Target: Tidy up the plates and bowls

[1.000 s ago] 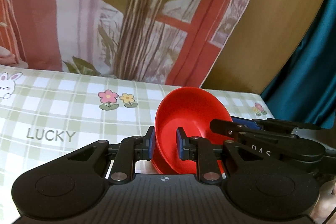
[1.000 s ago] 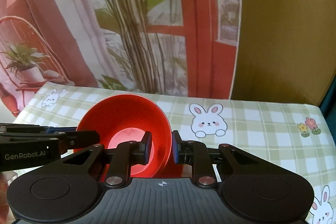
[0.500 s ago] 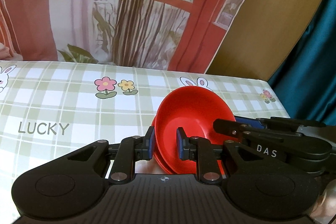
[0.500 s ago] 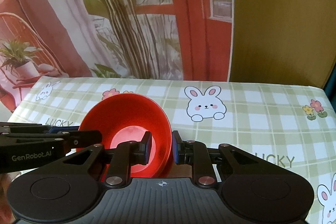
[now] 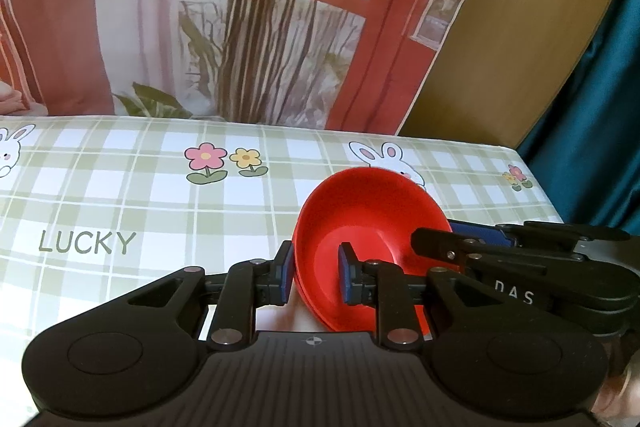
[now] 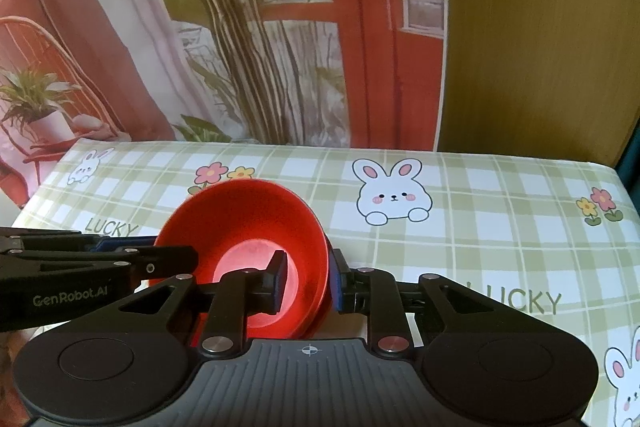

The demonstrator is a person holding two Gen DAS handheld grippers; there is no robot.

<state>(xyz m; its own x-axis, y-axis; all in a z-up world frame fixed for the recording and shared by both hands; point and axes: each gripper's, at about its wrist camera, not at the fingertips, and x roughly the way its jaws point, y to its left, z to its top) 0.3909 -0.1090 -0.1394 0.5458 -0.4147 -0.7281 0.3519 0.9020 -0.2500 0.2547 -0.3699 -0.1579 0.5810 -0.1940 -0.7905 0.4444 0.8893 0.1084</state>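
A red bowl (image 5: pixel 368 219) (image 6: pixel 248 219) sits low over the green checked tablecloth (image 5: pixel 120 195), and further red rims nested under it show at its near side. My left gripper (image 5: pixel 314 273) straddles the bowl's left rim, one pad outside and one inside. My right gripper (image 6: pixel 308 279) straddles the opposite rim the same way. Both pairs of jaws are opening slightly, with the wall still touching the pads. Each gripper also shows in the other's view, the right gripper (image 5: pixel 444 233) and the left gripper (image 6: pixel 160 251). The bowl's underside is hidden.
The tablecloth (image 6: pixel 480 227) carries rabbits, flowers and the word LUCKY. A printed backdrop (image 5: pixel 280 27) hangs behind the table's far edge, with a brown board (image 5: pixel 520 47) and a teal curtain (image 5: pixel 600 107) to the right. The table's right edge lies close to the bowl.
The bowl has come down a little and lies flatter towards the tablecloth. Both pairs of jaws stand a touch wider on its rim.
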